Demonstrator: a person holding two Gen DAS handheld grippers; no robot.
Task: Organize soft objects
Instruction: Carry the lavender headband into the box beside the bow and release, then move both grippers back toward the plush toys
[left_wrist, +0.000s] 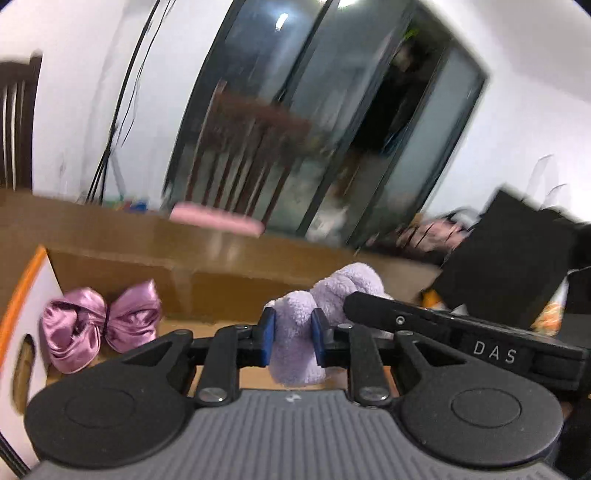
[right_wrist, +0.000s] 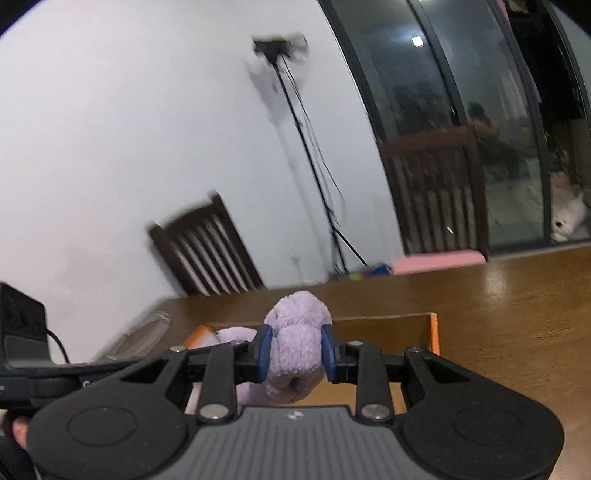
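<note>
My left gripper (left_wrist: 292, 338) is shut on one end of a fluffy lilac soft toy (left_wrist: 295, 354). My right gripper (right_wrist: 296, 352) is shut on another part of the same lilac toy (right_wrist: 295, 343), and its black body (left_wrist: 443, 325) crosses the left wrist view just right of the toy. The toy hangs between both grippers above an open cardboard box (left_wrist: 122, 266) with an orange and white side (left_wrist: 22, 295); the box also shows in the right wrist view (right_wrist: 388, 328). A shiny pink satin bow (left_wrist: 99, 325) lies inside the box at the left.
The box stands on a brown wooden table (right_wrist: 517, 295). A pink pad (left_wrist: 218, 219) lies at the table's far edge. Dark wooden chairs (right_wrist: 207, 251) stand behind the table. A black block (left_wrist: 509, 258) sits at the right. A tripod (right_wrist: 314, 166) stands by the wall.
</note>
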